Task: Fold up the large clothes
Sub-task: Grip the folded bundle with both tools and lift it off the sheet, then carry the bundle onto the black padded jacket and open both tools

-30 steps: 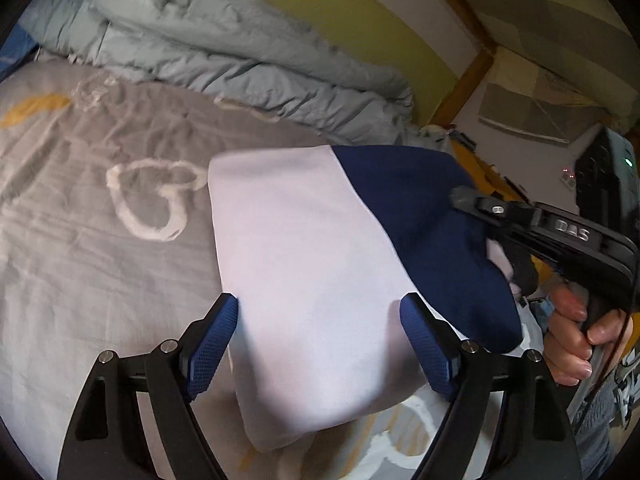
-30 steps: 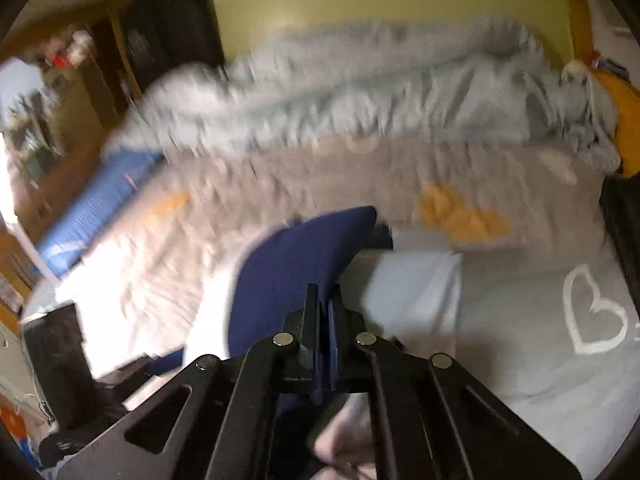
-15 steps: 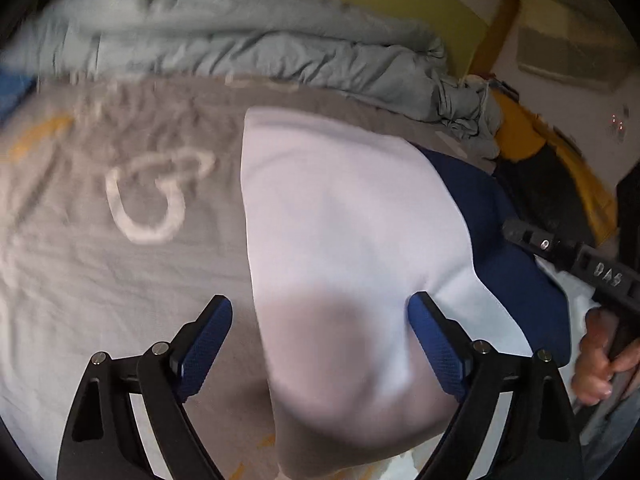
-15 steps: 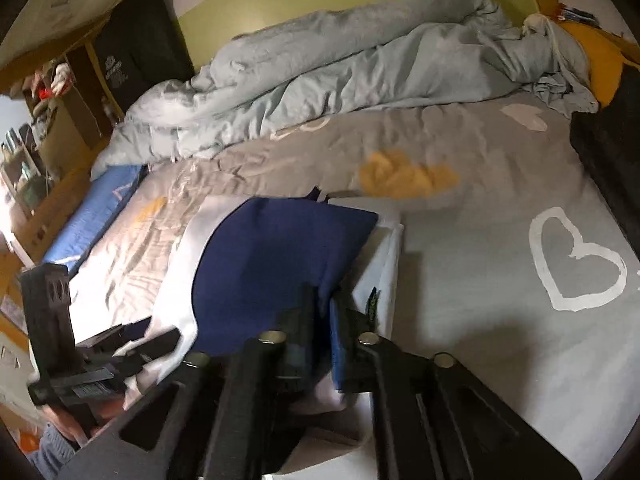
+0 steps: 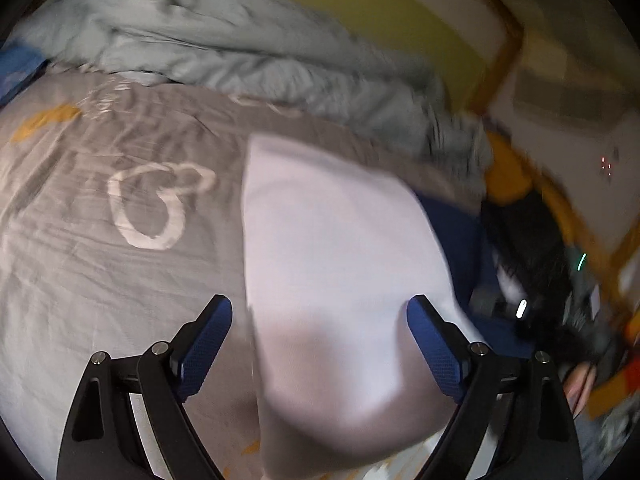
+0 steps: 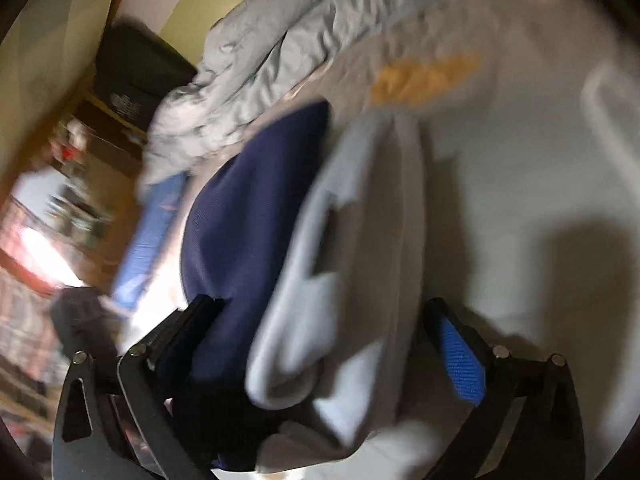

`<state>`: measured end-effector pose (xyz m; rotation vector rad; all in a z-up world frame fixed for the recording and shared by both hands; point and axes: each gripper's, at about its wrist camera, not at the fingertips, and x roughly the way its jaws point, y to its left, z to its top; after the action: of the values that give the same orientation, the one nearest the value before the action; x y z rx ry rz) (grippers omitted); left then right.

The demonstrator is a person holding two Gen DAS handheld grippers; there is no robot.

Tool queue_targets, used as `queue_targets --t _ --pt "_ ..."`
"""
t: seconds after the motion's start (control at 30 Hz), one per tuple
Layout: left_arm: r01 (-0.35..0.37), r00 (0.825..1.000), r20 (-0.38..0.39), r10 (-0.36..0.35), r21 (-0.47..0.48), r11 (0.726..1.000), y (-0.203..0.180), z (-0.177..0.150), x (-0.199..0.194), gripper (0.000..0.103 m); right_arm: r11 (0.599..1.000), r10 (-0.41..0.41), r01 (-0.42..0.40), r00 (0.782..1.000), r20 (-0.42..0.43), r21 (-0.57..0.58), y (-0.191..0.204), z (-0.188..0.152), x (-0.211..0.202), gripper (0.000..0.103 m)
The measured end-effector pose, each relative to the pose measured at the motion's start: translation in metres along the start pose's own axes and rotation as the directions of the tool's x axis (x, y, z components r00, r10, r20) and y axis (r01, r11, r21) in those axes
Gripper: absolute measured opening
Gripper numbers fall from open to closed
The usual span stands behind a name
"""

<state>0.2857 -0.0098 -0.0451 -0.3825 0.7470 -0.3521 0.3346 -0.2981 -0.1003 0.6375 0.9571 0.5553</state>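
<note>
A folded white and navy garment [image 5: 340, 264] lies on the grey bed sheet [image 5: 80, 272]. In the left wrist view its white panel faces up and the navy part shows at its right edge. My left gripper [image 5: 320, 316] is open, its blue pads on either side of the garment's near end. In the right wrist view the garment [image 6: 248, 216] shows navy on the left and stacked white layers on the right. My right gripper [image 6: 324, 316] is open, with the garment's edge lying between its fingers. Both views are blurred.
A crumpled pale blue duvet [image 5: 240, 52] lies along the far side of the bed, also in the right wrist view [image 6: 300, 32]. The sheet has a white heart print [image 5: 156, 204] and orange patches [image 6: 424, 76]. Dark furniture [image 6: 136, 76] stands beyond the bed.
My right gripper was shut on the garment's edge and has opened, letting it go. The navy part has gone down flat. The left gripper stays open over the white panel.
</note>
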Motion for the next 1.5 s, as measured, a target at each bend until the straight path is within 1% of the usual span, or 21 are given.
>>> queue_targets --t 0.07,0.17,0.2,0.27,0.3,0.43,0.47,0.6,0.7,0.8,0.83,0.9,0.93,1.03,1.13,1.23,1.3,1.33,1.4,1.47,1.5 --pt "0.042 0.998 -0.040 -0.045 -0.055 0.998 0.007 0.004 0.009 0.091 0.997 0.079 -0.079 0.997 0.010 0.013 -0.007 -0.003 0.002 0.086" --pt "0.134 0.978 -0.136 -0.157 -0.165 0.977 0.022 0.004 0.029 0.093 0.994 0.110 -0.111 0.993 0.042 0.002 -0.009 -0.006 0.000 0.069" --pt "0.185 0.960 -0.167 -0.226 -0.231 0.955 0.032 0.004 0.037 0.093 0.991 0.129 -0.130 0.990 0.053 0.017 -0.013 -0.006 -0.002 0.060" --pt "0.279 0.906 -0.224 -0.358 -0.320 0.905 0.043 0.002 0.053 0.092 0.981 0.181 -0.185 0.981 0.064 0.056 -0.025 -0.005 -0.003 0.057" --pt "0.300 0.892 -0.233 -0.387 -0.337 0.893 0.045 0.002 0.056 0.089 0.979 0.190 -0.194 0.980 0.064 0.059 -0.027 -0.005 -0.003 0.057" --pt "0.314 0.904 -0.214 -0.371 -0.257 0.914 0.028 0.011 0.040 0.071 0.980 0.191 -0.194 0.979 0.066 0.052 -0.021 -0.004 -0.005 0.055" --pt "0.318 0.908 -0.210 -0.363 -0.221 0.922 0.020 0.015 0.033 0.070 0.980 0.191 -0.195 0.979 0.067 0.049 -0.018 -0.004 -0.007 0.054" --pt "0.369 0.902 -0.181 -0.392 -0.146 0.918 -0.023 0.034 0.013 0.069 0.980 0.194 -0.198 0.973 0.122 0.022 -0.007 0.003 -0.039 0.054" --pt "0.418 0.888 -0.171 -0.426 -0.084 0.905 -0.077 0.050 0.005 0.069 0.982 0.191 -0.189 0.962 0.197 -0.028 0.001 0.008 -0.088 0.054" --pt "0.477 0.862 -0.176 -0.475 -0.031 0.878 -0.148 0.069 0.010 0.069 0.985 0.171 -0.165 0.944 0.283 -0.047 -0.001 0.014 -0.154 0.054" --pt "0.507 0.847 -0.180 -0.499 -0.007 0.862 -0.182 0.077 0.015 0.069 0.988 0.156 -0.148 0.938 0.310 -0.050 -0.002 0.018 -0.177 0.054" --pt "0.551 0.822 -0.189 -0.538 0.021 0.834 -0.230 0.088 0.027 0.069 0.994 0.111 -0.098 0.915 0.387 -0.055 -0.007 0.029 -0.233 0.054" --pt "0.585 0.798 -0.200 -0.568 0.037 0.810 -0.263 0.097 0.038 0.069 0.995 0.093 -0.076 0.903 0.419 -0.057 -0.009 0.033 -0.256 0.054" --pt "0.656 0.745 -0.228 -0.627 0.075 0.751 -0.341 0.118 0.073 0.069 0.999 0.017 0.005 0.840 0.542 -0.039 -0.025 0.045 -0.330 0.054" --pt "0.694 0.705 -0.245 -0.665 0.045 0.719 -0.399 0.122 0.119 0.069 0.997 -0.062 0.081 0.776 0.628 -0.002 -0.048 0.058 -0.382 0.054" --pt "0.700 0.682 -0.280 -0.675 -0.016 0.714 -0.441 0.113 0.182 0.069 0.982 -0.174 0.175 0.723 0.669 0.066 -0.083 0.079 -0.416 0.054" --pt "0.670 0.687 -0.322 -0.652 -0.068 0.739 -0.458 0.102 0.237 0.069 0.967 -0.247 0.221 0.703 0.667 0.126 -0.113 0.094 -0.422 0.054" --pt "0.634 0.704 -0.348 -0.619 -0.084 0.769 -0.464 0.093 0.265 0.069 0.957 -0.287 0.239 0.700 0.654 0.164 -0.133 0.100 -0.421 0.054" --pt "0.559 0.736 -0.390 -0.553 -0.109 0.822 -0.454 0.072 0.309 0.070 0.924 -0.374 0.241 0.729 0.574 0.296 -0.187 0.110 -0.405 0.054" --pt "0.565 0.735 -0.382 -0.561 -0.112 0.817 -0.450 0.058 0.341 0.071 0.892 -0.419 0.229 0.743 0.522 0.390 -0.243 0.111 -0.382 0.055" --pt "0.566 0.744 -0.369 -0.556 -0.094 0.819 -0.450 0.054 0.348 0.073 0.898 -0.399 0.200 0.745 0.534 0.393 -0.262 0.108 -0.376 0.056"
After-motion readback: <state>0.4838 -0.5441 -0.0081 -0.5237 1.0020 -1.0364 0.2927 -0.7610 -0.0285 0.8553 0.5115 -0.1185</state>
